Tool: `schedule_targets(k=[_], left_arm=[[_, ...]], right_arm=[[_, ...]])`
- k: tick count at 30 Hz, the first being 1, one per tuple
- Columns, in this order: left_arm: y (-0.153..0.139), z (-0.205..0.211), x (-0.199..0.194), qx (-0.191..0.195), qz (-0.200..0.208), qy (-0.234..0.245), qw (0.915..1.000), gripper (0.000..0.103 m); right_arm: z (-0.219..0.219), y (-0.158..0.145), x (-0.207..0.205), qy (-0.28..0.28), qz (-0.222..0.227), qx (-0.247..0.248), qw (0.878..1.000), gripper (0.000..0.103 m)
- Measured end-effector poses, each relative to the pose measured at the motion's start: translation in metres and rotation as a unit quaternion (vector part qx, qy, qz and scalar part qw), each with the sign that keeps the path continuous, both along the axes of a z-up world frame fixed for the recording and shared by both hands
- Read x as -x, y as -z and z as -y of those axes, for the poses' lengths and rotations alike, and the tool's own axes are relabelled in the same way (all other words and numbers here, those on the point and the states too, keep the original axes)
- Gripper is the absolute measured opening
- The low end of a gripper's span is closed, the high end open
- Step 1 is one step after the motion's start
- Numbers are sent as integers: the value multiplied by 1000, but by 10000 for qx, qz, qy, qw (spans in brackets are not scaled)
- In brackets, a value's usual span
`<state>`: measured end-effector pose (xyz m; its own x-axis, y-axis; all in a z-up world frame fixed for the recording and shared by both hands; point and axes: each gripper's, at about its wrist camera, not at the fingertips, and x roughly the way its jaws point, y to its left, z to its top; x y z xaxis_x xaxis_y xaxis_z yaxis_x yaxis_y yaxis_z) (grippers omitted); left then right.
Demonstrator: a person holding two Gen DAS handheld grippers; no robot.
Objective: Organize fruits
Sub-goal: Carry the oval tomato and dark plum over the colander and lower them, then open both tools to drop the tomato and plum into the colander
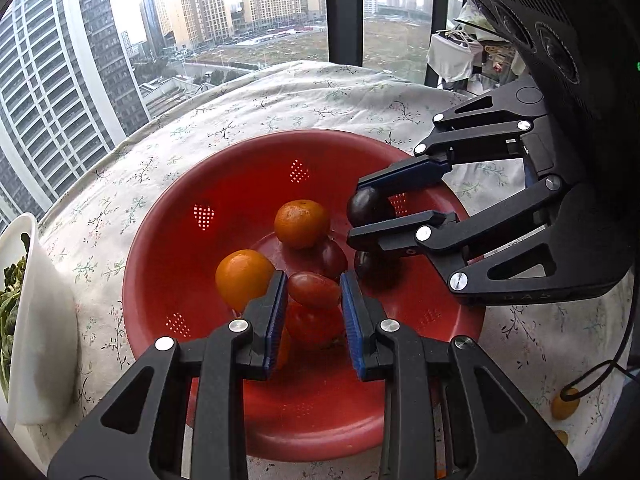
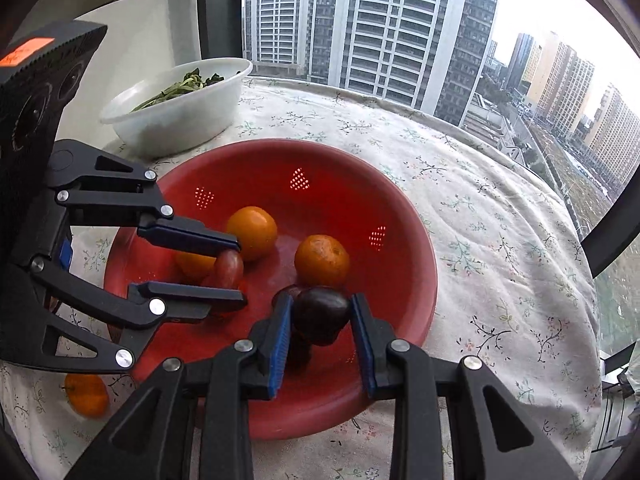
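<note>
A red colander (image 1: 248, 184) (image 2: 400, 216) on the flowered cloth holds oranges (image 1: 302, 224) (image 1: 244, 278) (image 2: 322, 260) (image 2: 252, 232), red tomatoes and dark plums. My left gripper (image 1: 314, 292) (image 2: 236, 272) is shut on a small oblong red tomato (image 1: 314, 290) (image 2: 229, 268), held just above the other fruit. My right gripper (image 2: 322, 312) (image 1: 360, 216) is shut on a dark plum (image 2: 321, 314) (image 1: 366, 206) above the colander's right side. Another dark plum (image 1: 366, 262) and a red tomato (image 1: 312, 322) lie below.
A white bowl of green leaves (image 2: 176, 108) (image 1: 36, 320) stands left of the colander. Loose oranges (image 2: 87, 394) (image 1: 565, 403) lie on the cloth outside it. A window with tower blocks is behind the table edge.
</note>
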<state>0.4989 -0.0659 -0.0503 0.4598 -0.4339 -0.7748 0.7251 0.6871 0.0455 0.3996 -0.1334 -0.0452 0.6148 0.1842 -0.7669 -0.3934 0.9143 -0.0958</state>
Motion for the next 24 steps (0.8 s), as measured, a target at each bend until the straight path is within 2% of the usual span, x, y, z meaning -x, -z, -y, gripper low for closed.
schedule_targets(k=[10,13,14,15,16,17,24], left_arm=[[-2,-4,7,36,31,-69,10000,26],[-2,-4,7,35,38,-92,9999,27],[-2,-4,7,59,37,-106,9999,36],[-2,-4,8,94,51,-109,9999,61],[-3,-5,9,77,104,-120,9998,73],[-4,-6,11,104,174,-146,9997,77],[-9,-10,15,230,196,-177,9994,77]], right_arm=[[-8,3,-1,-67,117,345,9993,32],[-9,3,-1,-72,123,376,9992,38],[-9,3,-1,-86,132,369,9992,40],[-9,3,-2,-92,120,366,9992,41],[-10,2,-2,-87,122,377,9992,42],[-10,2,-2,-74,136,375,9992,42],[-9,-3,2,-28,213,355,9991,43]])
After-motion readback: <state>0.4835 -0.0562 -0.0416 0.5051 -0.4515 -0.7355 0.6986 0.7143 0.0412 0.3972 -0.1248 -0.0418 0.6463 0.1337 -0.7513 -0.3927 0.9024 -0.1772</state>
